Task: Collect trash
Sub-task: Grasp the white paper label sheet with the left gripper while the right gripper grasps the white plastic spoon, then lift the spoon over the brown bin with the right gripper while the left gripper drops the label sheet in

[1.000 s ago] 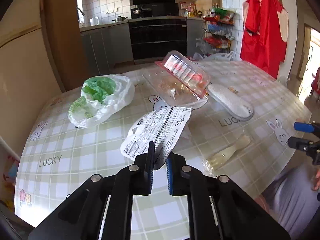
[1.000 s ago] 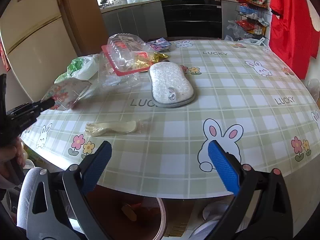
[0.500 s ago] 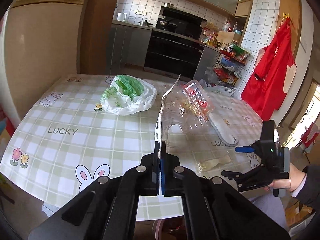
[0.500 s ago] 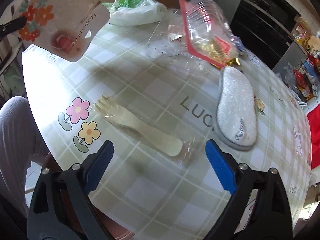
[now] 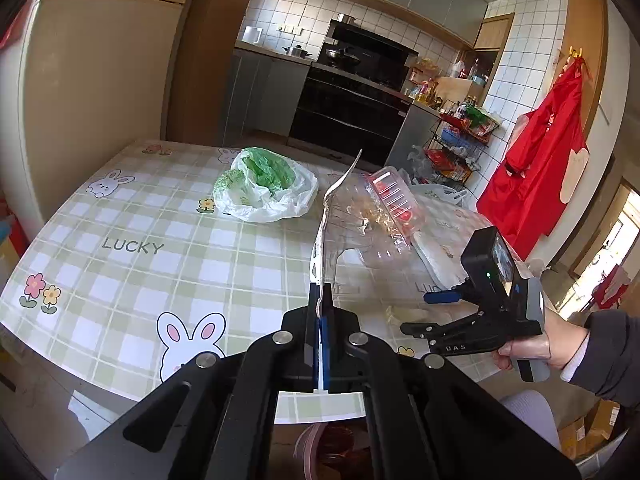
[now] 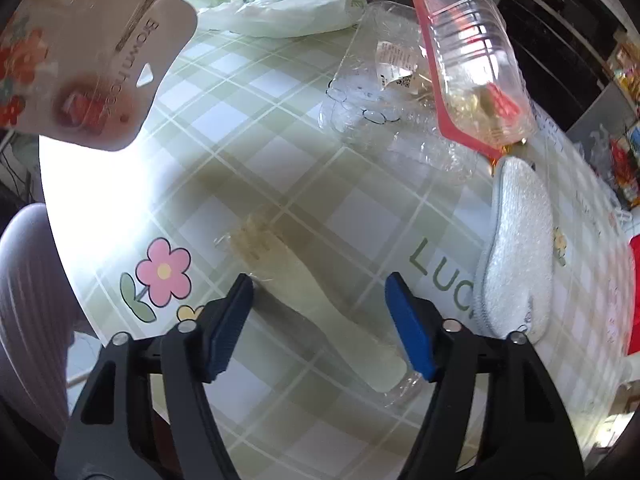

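Since a second ago my left gripper [image 5: 320,312] has lifted the flat printed plastic wrapper [image 5: 326,232] clear of the table and turned it edge-on; the right gripper [image 6: 320,320] has swung down over the cream plastic fork in its clear sleeve [image 6: 316,304].

Working left to right: the white plastic bag of green leafy vegetables [image 5: 264,186] sits on the green checked tablecloth [image 5: 132,216], apparently not rubbish, so I leave it. My left jaws are pressed flat on the wrapper's lower edge, holding it upright off the table, ready, I judge, for the bin. Just right of it lies crumpled clear film [image 6: 384,120], and leaning on that the clear clamshell box with a red tray [image 6: 472,64], holding yellowish scraps I cannot identify. The oval white textured pad [image 6: 516,248] lies beyond.

The right jaws are closing astride the fork's handle, pads not yet touching it; the fork lies flat near the table's edge.
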Tool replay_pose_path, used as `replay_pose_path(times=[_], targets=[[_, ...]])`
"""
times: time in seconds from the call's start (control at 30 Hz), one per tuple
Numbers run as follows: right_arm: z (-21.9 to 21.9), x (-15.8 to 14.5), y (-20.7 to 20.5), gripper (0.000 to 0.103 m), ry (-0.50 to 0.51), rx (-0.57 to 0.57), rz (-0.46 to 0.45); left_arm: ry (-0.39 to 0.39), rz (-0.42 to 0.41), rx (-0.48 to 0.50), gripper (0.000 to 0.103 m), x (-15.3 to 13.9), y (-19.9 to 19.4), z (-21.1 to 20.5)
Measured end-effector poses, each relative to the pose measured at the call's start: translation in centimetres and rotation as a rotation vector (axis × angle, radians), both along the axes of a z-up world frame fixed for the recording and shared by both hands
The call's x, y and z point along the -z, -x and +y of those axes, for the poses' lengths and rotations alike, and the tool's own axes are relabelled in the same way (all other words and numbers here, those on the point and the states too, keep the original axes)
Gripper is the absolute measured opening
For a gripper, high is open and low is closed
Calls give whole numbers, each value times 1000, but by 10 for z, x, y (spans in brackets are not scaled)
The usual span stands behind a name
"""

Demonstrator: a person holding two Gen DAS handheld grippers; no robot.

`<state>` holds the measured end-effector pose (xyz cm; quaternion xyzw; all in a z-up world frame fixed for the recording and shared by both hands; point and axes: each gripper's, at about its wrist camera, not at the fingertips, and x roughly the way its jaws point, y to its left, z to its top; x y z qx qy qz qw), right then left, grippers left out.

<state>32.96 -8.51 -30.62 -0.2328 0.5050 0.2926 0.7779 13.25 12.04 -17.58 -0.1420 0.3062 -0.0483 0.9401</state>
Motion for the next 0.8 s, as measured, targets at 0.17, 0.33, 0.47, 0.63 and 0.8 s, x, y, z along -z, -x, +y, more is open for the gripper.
replay_pose_path(times=[0.17,0.33,0.47,0.63,0.8], targets=[[-18,-3,-5,31,-143,161,71,17,6,6,1,3,5,0],[-36,-6,9,17,-270,257,91,25,11,12,1,4,7,-1],[-49,-11,31,17,-355,307,77,28,12,21,1,4,9,-2],[-65,-31,60,17,-458,342,23,36,7,42,1,1,13,-8],[-77,-58,88,17,-485,341,-50,47,20,95,1,-4,17,-20]])
